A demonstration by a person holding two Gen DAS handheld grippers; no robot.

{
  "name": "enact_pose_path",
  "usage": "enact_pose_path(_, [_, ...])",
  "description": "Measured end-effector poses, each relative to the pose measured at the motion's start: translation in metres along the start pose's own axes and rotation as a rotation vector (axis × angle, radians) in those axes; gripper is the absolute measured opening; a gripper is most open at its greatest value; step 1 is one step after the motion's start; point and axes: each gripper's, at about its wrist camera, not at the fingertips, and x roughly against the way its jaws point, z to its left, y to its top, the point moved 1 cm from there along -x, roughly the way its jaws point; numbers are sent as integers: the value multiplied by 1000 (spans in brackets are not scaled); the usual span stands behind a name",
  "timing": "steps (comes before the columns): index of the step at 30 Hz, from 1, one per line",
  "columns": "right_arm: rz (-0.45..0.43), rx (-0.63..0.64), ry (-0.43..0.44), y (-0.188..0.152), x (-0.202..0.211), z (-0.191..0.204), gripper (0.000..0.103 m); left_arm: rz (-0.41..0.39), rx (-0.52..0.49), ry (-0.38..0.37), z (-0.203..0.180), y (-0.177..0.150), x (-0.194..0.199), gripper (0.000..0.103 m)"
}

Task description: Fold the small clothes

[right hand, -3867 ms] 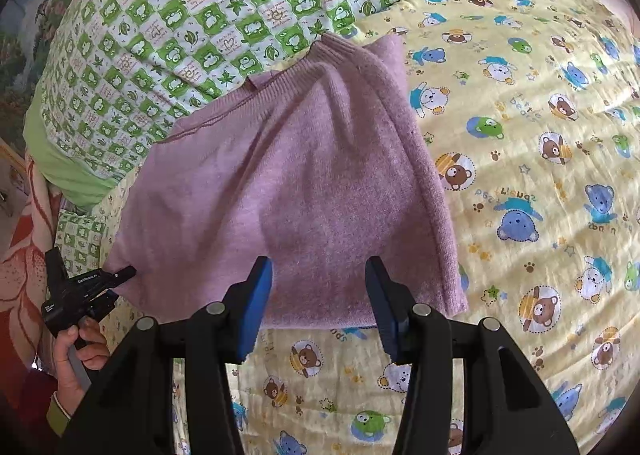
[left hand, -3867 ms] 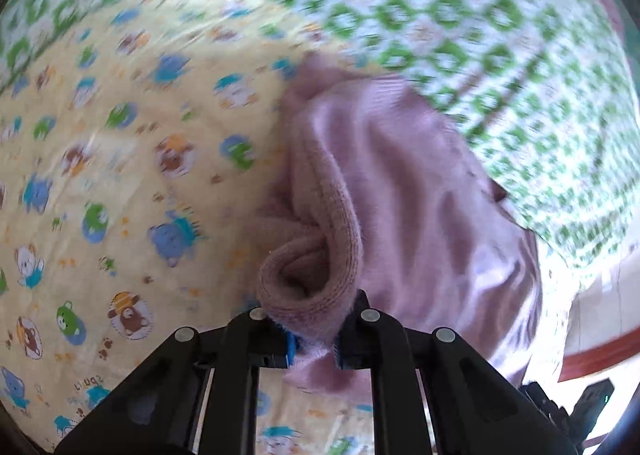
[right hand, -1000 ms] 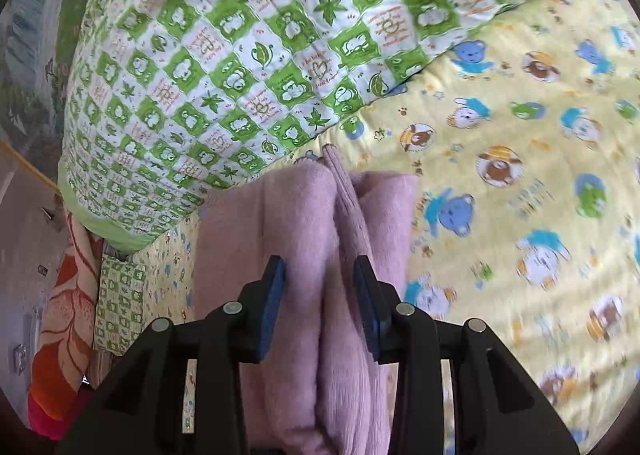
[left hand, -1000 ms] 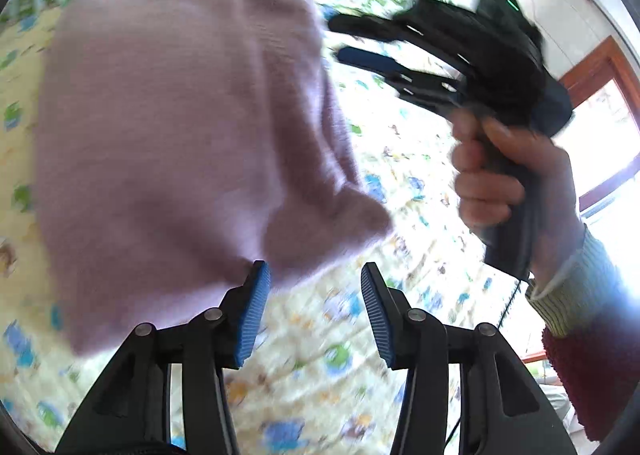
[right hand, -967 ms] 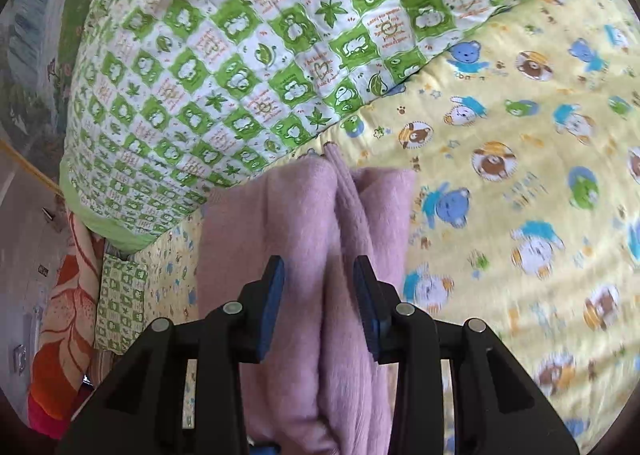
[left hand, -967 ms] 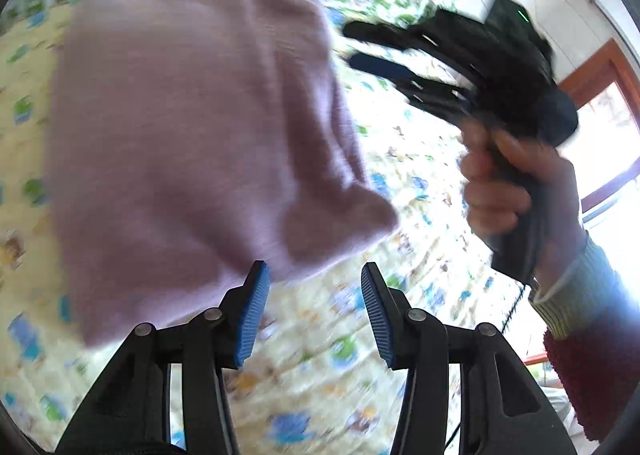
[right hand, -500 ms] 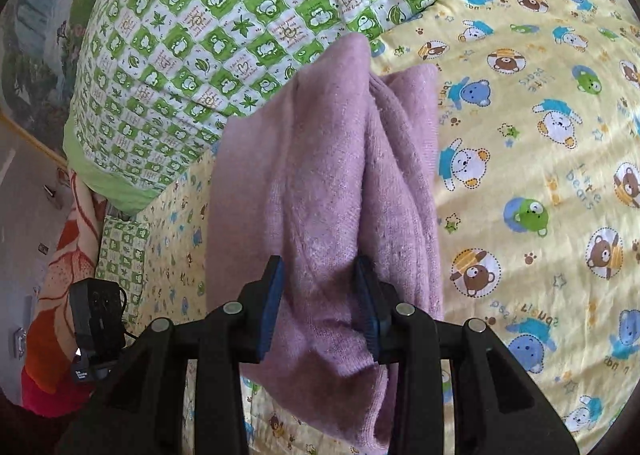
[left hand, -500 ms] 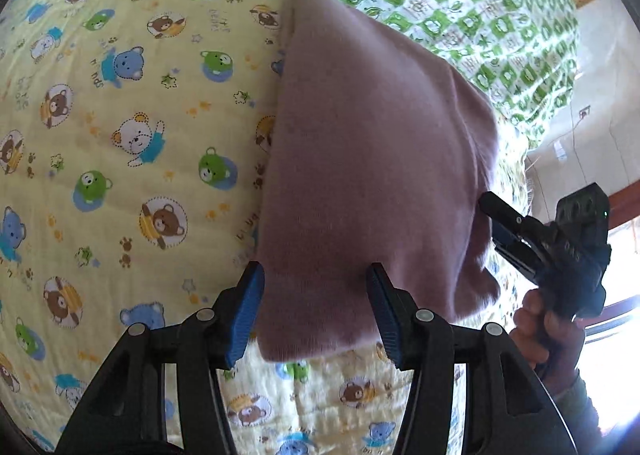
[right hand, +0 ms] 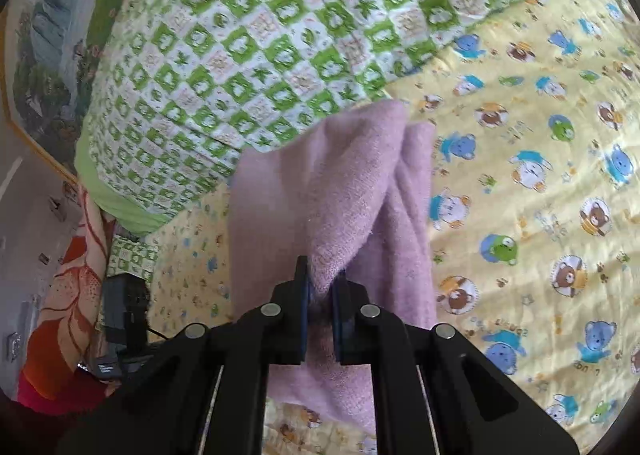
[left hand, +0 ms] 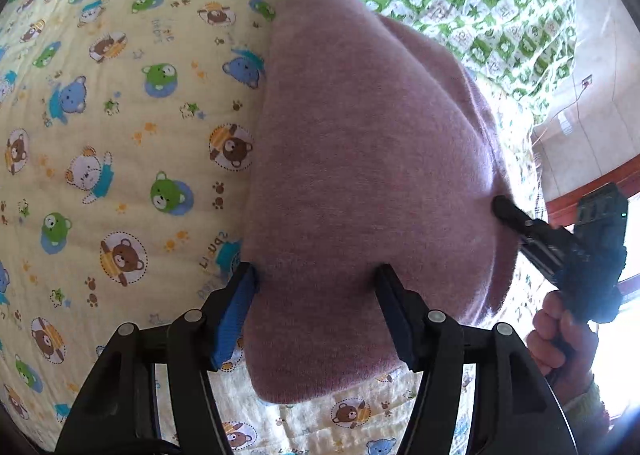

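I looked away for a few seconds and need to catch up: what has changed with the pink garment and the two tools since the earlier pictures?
The right tool has just closed and now pinches a bunched fold of the pink knit garment. The left tool, which gripped the garment earlier, let go; its jaws have just been opening and now straddle the near edge without pressing. The garment went from spread out to folded. It still lies on the yellow bear-print quilt.

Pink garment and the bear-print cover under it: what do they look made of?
Pink garment: soft knit, probably wool or acrylic; fuzzy nap and fine knit rows show. Bear-print cover: likely matte quilted cotton; puckered, lightly padded surface.
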Motion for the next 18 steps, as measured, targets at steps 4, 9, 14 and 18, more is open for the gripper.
enact_pose_path(4, [10,-54,-34,-14,-24,-30,10,26,-1,20,6,-2,-12,68])
enact_pose_path(9, [-14,-90,-31,-17,-30,-37,11,37,17,10,8,0,-14,69])
enact_pose_path(14, [-14,-50,-28,-8,-12,-24,20,-9,16,-7,7,7,7,68])
enact_pose_path(18, [-53,-14,-57,-1,4,-16,30,-55,38,-29,6,27,20,68])
